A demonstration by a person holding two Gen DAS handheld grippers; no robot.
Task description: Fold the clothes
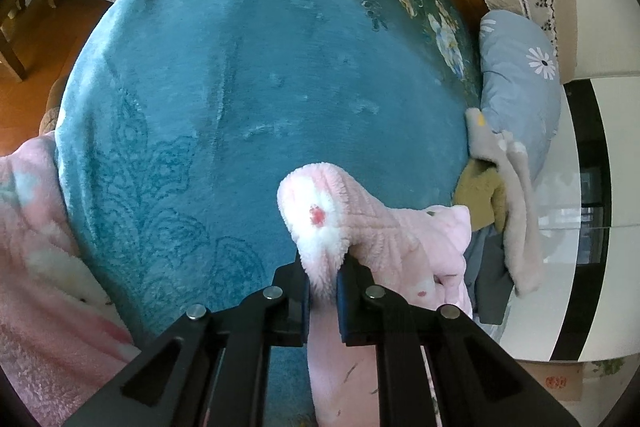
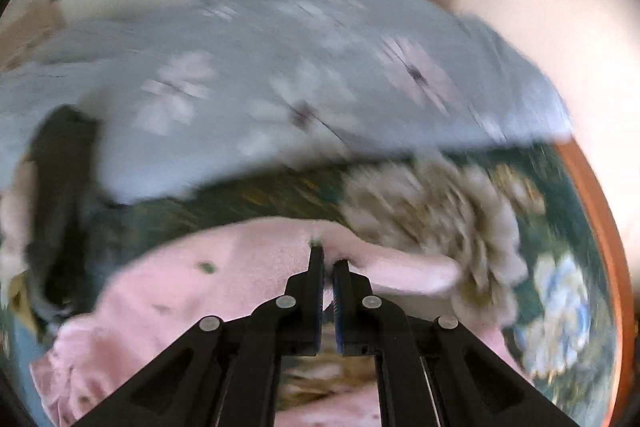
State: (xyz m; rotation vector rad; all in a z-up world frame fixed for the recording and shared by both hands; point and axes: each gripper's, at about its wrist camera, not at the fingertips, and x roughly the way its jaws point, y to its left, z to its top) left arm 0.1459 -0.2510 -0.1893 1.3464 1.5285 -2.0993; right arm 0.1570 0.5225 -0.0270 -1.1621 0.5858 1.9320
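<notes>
A pink fleece garment (image 1: 372, 239) with a white, red-spotted patch lies on a teal plush blanket (image 1: 248, 87). My left gripper (image 1: 323, 277) is shut on a bunched fold of it, and the cloth trails down and to the right from the pads. The right wrist view is blurred by motion. There my right gripper (image 2: 329, 261) is shut on an edge of the same pink garment (image 2: 192, 291), which spreads to the left below it, over the blanket's flowered border (image 2: 560, 291).
A blue-grey pillow with daisies (image 1: 520, 75) lies at the blanket's right edge, also blurred in the right wrist view (image 2: 280, 87). Grey and olive clothes (image 1: 512, 195) are heaped beside it. A pink blanket (image 1: 36, 267) lies at the left. A wooden chair (image 1: 24, 19) stands on the floor.
</notes>
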